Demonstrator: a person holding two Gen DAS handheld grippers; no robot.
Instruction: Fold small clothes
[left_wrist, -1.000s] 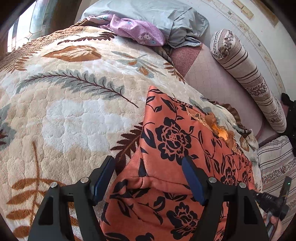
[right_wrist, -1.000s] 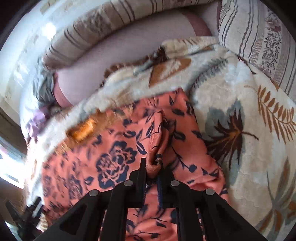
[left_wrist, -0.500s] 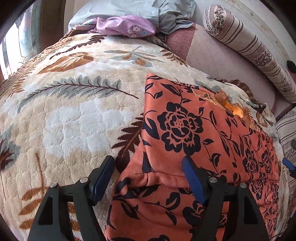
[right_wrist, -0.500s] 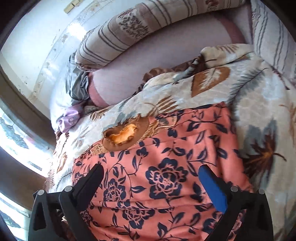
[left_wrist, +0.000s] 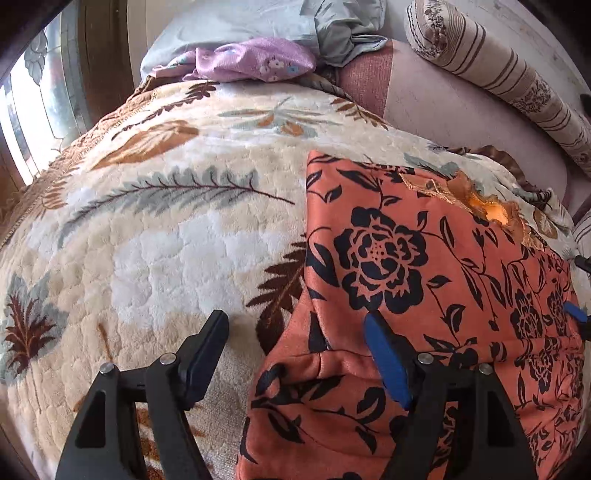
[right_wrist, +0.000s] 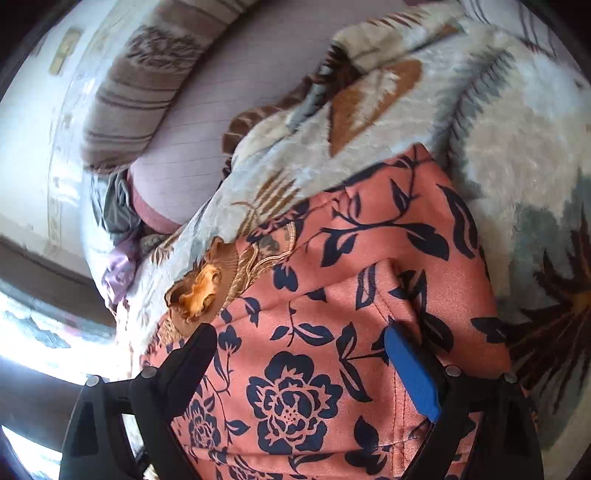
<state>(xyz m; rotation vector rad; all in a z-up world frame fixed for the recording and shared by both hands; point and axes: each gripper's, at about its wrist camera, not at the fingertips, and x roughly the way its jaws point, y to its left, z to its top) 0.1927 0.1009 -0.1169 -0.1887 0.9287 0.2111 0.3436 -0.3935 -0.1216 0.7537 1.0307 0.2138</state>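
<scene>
We see a bed covered by a plush cream blanket (left_wrist: 177, 236) printed with leaves. On it lies an orange garment (left_wrist: 424, 280) with dark flowers; a lilac floral cloth (left_wrist: 255, 61) and grey clothing (left_wrist: 258, 22) rest at its far end.

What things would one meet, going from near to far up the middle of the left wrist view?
Left gripper → orange floral garment → leaf-patterned blanket → purple cloth → grey-blue bedding.
</scene>
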